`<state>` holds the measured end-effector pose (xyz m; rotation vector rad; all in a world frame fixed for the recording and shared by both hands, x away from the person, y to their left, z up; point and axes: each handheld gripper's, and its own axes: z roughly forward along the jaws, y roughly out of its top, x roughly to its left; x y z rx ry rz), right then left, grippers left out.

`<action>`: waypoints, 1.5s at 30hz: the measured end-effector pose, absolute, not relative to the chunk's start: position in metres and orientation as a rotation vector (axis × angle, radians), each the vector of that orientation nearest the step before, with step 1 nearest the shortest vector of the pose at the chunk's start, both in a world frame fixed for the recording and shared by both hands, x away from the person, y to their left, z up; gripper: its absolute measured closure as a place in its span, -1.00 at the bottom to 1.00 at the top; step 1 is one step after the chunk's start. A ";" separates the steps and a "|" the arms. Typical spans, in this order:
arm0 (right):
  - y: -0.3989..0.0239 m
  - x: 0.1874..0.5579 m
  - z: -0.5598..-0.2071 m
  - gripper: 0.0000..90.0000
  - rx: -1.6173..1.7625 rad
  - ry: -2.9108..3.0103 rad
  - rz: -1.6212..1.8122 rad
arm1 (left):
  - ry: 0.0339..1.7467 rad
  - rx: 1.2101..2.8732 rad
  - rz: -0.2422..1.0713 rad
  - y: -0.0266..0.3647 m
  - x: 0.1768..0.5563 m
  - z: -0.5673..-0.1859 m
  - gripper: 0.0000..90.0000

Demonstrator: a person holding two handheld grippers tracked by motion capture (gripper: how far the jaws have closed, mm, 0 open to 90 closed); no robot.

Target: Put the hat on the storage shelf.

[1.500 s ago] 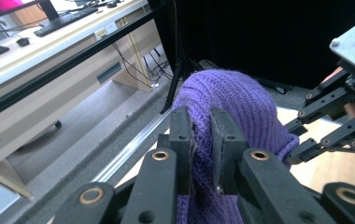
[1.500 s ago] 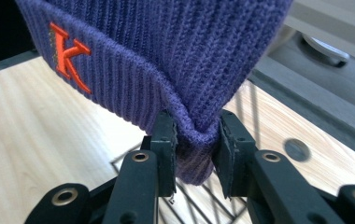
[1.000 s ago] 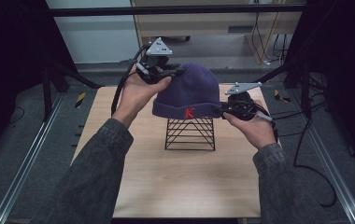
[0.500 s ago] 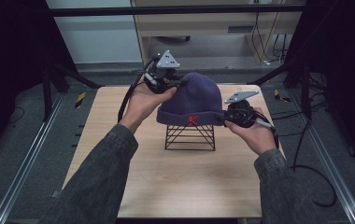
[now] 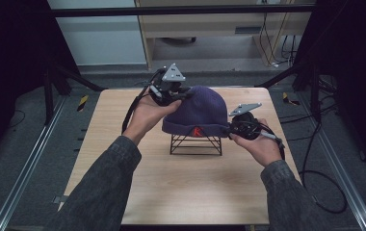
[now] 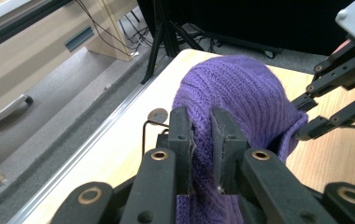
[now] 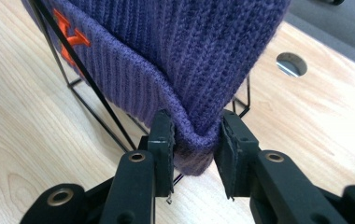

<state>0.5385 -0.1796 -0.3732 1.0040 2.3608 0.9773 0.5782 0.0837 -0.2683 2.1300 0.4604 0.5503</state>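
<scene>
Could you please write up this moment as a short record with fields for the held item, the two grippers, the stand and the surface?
held item: purple knit beanie with an orange letter on its cuff
left gripper: shut on the beanie's far left edge
right gripper: shut on the cuff at the beanie's right edge
stand: black wire stand, under the beanie, partly covered by it
surface: light wooden table
beanie state: stretched between both grippers, cuff low over the stand's top
</scene>
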 end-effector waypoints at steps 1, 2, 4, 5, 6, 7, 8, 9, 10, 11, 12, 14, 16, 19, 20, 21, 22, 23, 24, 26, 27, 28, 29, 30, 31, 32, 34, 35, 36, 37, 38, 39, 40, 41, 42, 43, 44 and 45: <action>-0.180 0.539 -0.373 0.53 1.004 2.361 0.977 | 0.460 2.130 0.550 0.084 0.578 -0.268 0.77; -0.179 0.539 -0.377 0.53 1.011 2.366 0.977 | 0.456 2.142 0.554 0.083 0.578 -0.271 0.77; -0.179 0.539 -0.379 0.53 1.017 2.366 0.977 | 0.455 2.146 0.555 0.083 0.578 -0.272 0.76; -0.179 0.539 -0.380 0.53 1.010 2.372 0.966 | 0.457 2.150 0.552 0.083 0.578 -0.273 0.76; -0.178 0.539 -0.381 0.52 1.002 2.373 0.955 | 0.459 2.148 0.547 0.083 0.577 -0.275 0.76; -0.178 0.539 -0.381 0.52 1.002 2.373 0.955 | 0.459 2.149 0.542 0.084 0.577 -0.276 0.76; -0.178 0.539 -0.381 0.52 1.007 2.375 0.956 | 0.453 2.160 0.545 0.084 0.576 -0.277 0.76; -0.178 0.539 -0.383 0.52 1.004 2.376 0.959 | 0.452 2.159 0.544 0.084 0.576 -0.278 0.76; -0.178 0.538 -0.384 0.52 1.007 2.379 0.955 | 0.450 2.161 0.546 0.083 0.575 -0.279 0.76; -0.178 0.538 -0.387 0.53 1.011 2.384 0.958 | 0.446 2.168 0.552 0.083 0.575 -0.280 0.76; -0.178 0.538 -0.387 0.53 1.011 2.384 0.958 | 0.446 2.171 0.551 0.083 0.575 -0.282 0.76; -0.178 0.537 -0.392 0.53 1.022 2.386 0.961 | 0.447 2.172 0.542 0.084 0.574 -0.287 0.77; -0.177 0.536 -0.395 0.53 1.022 2.395 0.949 | 0.446 2.178 0.539 0.084 0.573 -0.290 0.77; -0.176 0.536 -0.399 0.53 1.019 2.405 0.949 | 0.441 2.187 0.538 0.084 0.573 -0.292 0.77; -0.176 0.536 -0.400 0.53 1.025 2.405 0.952 | 0.440 2.187 0.537 0.084 0.573 -0.292 0.77; -0.176 0.536 -0.401 0.53 1.025 2.405 0.956 | 0.440 2.187 0.537 0.084 0.573 -0.292 0.76; -0.176 0.536 -0.401 0.53 1.026 2.405 0.956 | 0.441 2.184 0.532 0.085 0.573 -0.292 0.76; -0.176 0.536 -0.401 0.53 1.026 2.405 0.956 | 0.441 2.183 0.531 0.085 0.573 -0.292 0.76; -0.176 0.535 -0.401 0.53 1.027 2.405 0.956 | 0.440 2.184 0.530 0.085 0.572 -0.293 0.76; -0.176 0.535 -0.402 0.53 1.024 2.407 0.960 | 0.439 2.181 0.526 0.086 0.571 -0.295 0.77; -0.176 0.535 -0.403 0.53 1.028 2.410 0.955 | 0.437 2.180 0.521 0.087 0.570 -0.297 0.76; -0.176 0.534 -0.405 0.53 1.023 2.420 0.946 | 0.436 2.188 0.519 0.089 0.568 -0.301 0.76; -0.176 0.534 -0.405 0.53 1.023 2.420 0.946 | 0.436 2.188 0.519 0.089 0.568 -0.301 0.76; -0.177 0.534 -0.406 0.52 1.025 2.424 0.944 | 0.439 2.191 0.516 0.090 0.567 -0.303 0.76; -0.177 0.534 -0.408 0.52 1.028 2.427 0.937 | 0.441 2.185 0.511 0.091 0.566 -0.306 0.76; -0.177 0.534 -0.409 0.51 1.025 2.433 0.925 | 0.442 2.185 0.509 0.092 0.565 -0.307 0.76; -0.176 0.534 -0.410 0.51 1.030 2.433 0.930 | 0.442 2.180 0.506 0.092 0.564 -0.309 0.76; -0.176 0.534 -0.412 0.51 1.023 2.436 0.922 | 0.445 2.181 0.506 0.093 0.564 -0.311 0.76; -0.176 0.534 -0.412 0.51 1.023 2.436 0.922 | 0.445 2.181 0.506 0.093 0.564 -0.311 0.76; -0.175 0.534 -0.412 0.50 1.028 2.435 0.924 | 0.452 2.180 0.499 0.093 0.564 -0.312 0.76; -0.175 0.534 -0.414 0.50 1.030 2.439 0.920 | 0.446 2.192 0.495 0.093 0.565 -0.313 0.76; -0.175 0.534 -0.416 0.49 1.034 2.442 0.923 | 0.446 2.191 0.493 0.093 0.564 -0.315 0.76; -0.176 0.535 -0.417 0.48 1.043 2.449 0.924 | 0.446 2.191 0.493 0.093 0.564 -0.315 0.76; -0.176 0.535 -0.419 0.48 1.052 2.450 0.925 | 0.443 2.190 0.489 0.093 0.564 -0.316 0.76; -0.176 0.535 -0.421 0.48 1.051 2.454 0.920 | 0.447 2.197 0.487 0.093 0.564 -0.321 0.76; -0.176 0.535 -0.423 0.48 1.055 2.455 0.911 | 0.450 2.200 0.483 0.093 0.564 -0.323 0.76; -0.175 0.535 -0.425 0.48 1.058 2.458 0.900 | 0.454 2.200 0.480 0.093 0.564 -0.325 0.76; -0.175 0.535 -0.426 0.48 1.050 2.459 0.892 | 0.457 2.198 0.476 0.093 0.564 -0.327 0.76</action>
